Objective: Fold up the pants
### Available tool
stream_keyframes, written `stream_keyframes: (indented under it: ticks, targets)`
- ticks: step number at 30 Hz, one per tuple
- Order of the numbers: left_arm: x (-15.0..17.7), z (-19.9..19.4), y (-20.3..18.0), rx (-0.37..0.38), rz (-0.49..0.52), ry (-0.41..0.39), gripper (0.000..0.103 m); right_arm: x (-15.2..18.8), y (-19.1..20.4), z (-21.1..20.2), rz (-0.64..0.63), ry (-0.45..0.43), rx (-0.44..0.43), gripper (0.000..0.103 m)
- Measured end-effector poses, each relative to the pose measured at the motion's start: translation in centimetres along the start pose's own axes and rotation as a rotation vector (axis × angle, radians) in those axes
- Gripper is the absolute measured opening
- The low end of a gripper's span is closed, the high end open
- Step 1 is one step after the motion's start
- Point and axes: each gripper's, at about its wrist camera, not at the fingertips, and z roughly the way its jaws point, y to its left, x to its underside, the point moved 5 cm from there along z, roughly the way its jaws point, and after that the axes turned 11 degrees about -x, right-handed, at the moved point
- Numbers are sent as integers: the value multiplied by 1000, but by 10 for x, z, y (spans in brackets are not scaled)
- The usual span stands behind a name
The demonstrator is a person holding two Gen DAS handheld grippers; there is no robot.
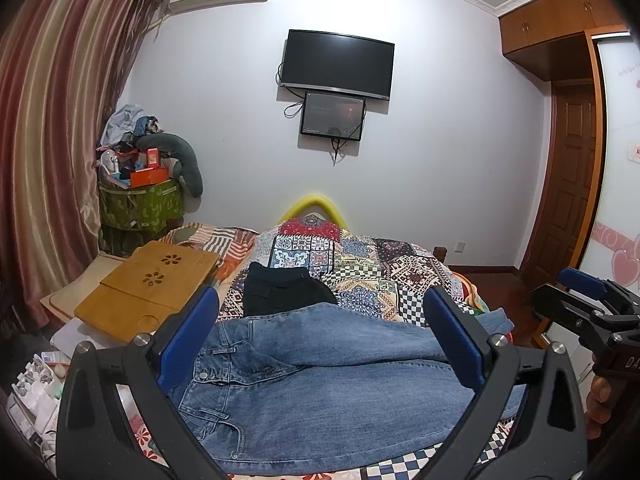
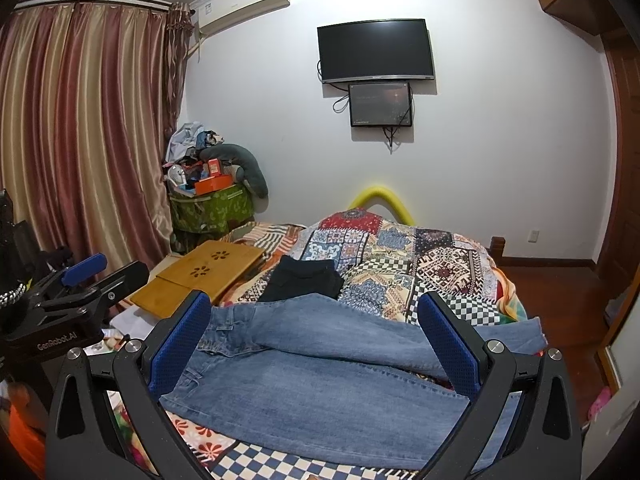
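Patchwork bed [image 1: 384, 276] carries the jeans [image 1: 320, 380], lying crosswise nearest the cameras. Left hand-held gripper [image 1: 324, 344] and right hand-held gripper [image 2: 316, 344] both spread, empty. Risk: jeans' right hem overhangs the bed edge and may slide off.

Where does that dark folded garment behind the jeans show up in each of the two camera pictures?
Left wrist view: the dark folded garment lies centre-left on the quilt, just beyond the jeans.
Right wrist view: it sits near centre, again behind the jeans.
Shared landmark: the wooden lap tray to its left.
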Motion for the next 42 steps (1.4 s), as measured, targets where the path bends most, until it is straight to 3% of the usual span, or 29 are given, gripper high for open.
stream_keyframes:
  ticks: [42]
  targets:
    - [-3,10,3,-16,-19,13,103,3,-6,2,-3,7,8,103]
